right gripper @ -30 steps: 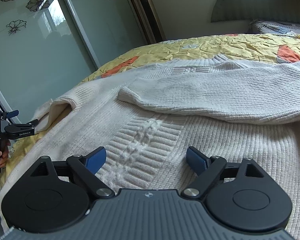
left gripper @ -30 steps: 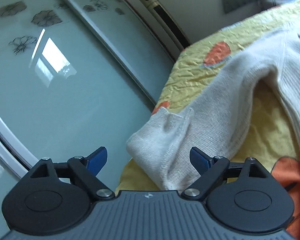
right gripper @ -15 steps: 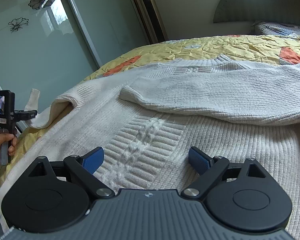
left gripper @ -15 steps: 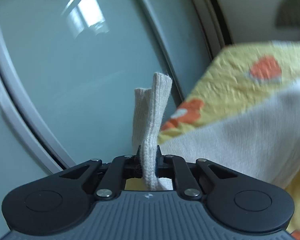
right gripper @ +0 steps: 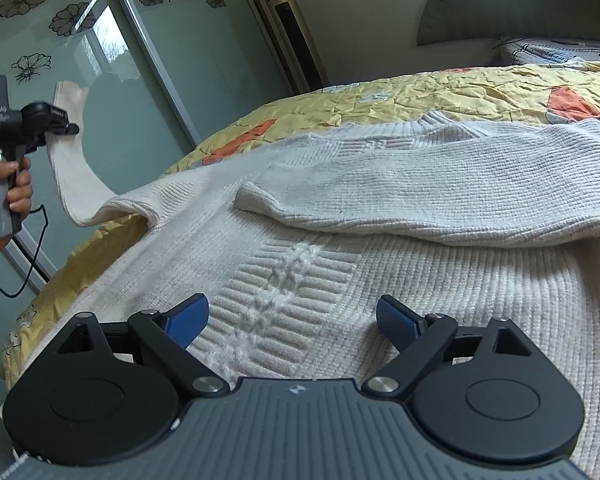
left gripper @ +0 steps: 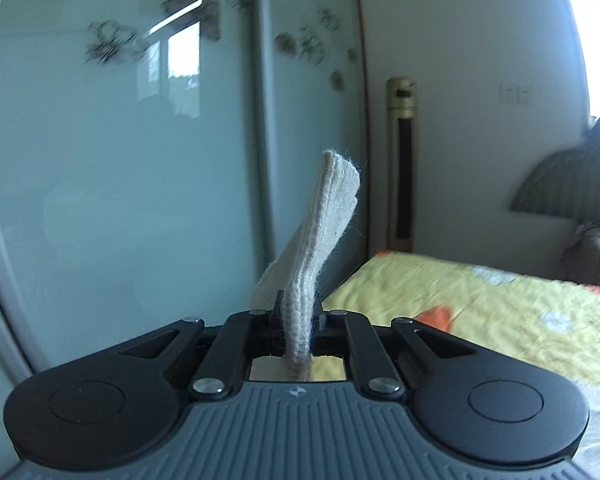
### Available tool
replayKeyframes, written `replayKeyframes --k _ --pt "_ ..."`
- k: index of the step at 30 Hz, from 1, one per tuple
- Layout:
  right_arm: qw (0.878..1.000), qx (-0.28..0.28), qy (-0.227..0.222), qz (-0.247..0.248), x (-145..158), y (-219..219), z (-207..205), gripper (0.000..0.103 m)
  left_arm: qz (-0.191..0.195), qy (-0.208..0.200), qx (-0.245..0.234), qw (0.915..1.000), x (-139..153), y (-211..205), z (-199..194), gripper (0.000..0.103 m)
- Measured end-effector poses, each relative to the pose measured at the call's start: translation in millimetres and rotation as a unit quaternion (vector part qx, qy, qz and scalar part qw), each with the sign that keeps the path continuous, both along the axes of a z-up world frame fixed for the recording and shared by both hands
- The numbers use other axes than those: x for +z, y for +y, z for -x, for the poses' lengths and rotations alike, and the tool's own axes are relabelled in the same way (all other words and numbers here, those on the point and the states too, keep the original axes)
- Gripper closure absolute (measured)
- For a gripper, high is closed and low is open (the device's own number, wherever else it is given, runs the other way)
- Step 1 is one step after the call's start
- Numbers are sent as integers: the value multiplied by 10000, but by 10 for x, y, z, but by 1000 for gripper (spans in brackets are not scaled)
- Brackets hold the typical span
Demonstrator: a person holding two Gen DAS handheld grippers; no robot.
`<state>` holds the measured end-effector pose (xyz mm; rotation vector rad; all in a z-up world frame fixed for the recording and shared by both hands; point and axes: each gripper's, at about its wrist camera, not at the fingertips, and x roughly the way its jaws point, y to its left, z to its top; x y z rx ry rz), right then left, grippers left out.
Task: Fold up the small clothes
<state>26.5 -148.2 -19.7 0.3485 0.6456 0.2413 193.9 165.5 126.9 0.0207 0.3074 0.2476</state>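
A cream knitted sweater (right gripper: 340,248) lies spread on the bed, its right sleeve (right gripper: 440,184) folded across the chest. My left gripper (left gripper: 298,320) is shut on the cuff of the left sleeve (left gripper: 324,220), which sticks up between its fingers. In the right wrist view that gripper (right gripper: 66,126), held by a hand (right gripper: 4,188), lifts the left sleeve (right gripper: 70,168) up off the bed's left edge. My right gripper (right gripper: 292,318) hovers open over the sweater's front cable pattern, nothing between its blue pads (right gripper: 190,316).
The bed has a yellow quilt (right gripper: 440,92) with orange patches. Glass sliding doors with flower prints (left gripper: 120,160) stand close along the bed's left side. A tall gold column unit (right gripper: 296,32) stands in the corner, and a dark headboard (left gripper: 568,184) with a pillow (right gripper: 552,50) at the far end.
My left gripper closed on the sleeve cuff, then rose and rolled, lifting the sleeve off the bed edge. The right gripper stayed in place, open.
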Motion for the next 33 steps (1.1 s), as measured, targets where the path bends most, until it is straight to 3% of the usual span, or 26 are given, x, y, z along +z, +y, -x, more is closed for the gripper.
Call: replayKeyframes --k 5,11,18,21,25,27,29,30,32,33 --pt "9994 -317 -128 -28 66 -188 96 11 -201 -330 -913 9951 125 -854 98 94" --pt "9946 -880 -168 -519 59 -615 150 11 -232 11 -2211 9750 -191 -1820 290 94" --pt "9858 -1507 -291 -687 66 -1060 279 11 -1061 369 -3401 9336 -831 -2602 654 94" --pt "9738 -1839 -355 -1286 29 -1365 326 10 -1381 629 -3808 9121 -1046 -2717 694 94" --pt "9611 -1933 -476 -1913 -14 -1617 288 9 -2174 682 -4193 8788 -1324 -2869 894 91" --pt "9586 -1891 -538 -2059 -18 -1654 235 10 -2512 629 -4200 8698 -1406 -2929 971 90" --pt "9582 -1761 -594 -2176 -11 -1655 155 10 -2752 638 -4168 8640 -1471 -2963 1039 86" --pt "9573 -1707 -552 -2267 -3 -1636 94 9 -2825 660 -4150 8623 -1501 -2967 1048 79" --pt "9545 -1649 -436 -2446 -28 -1617 -22 9 -3030 674 -4073 8589 -1581 -3002 1065 59" --pt "9543 -1628 -394 -2475 -41 -1599 -76 9 -3151 609 -4040 8566 -1632 -3017 1094 42"
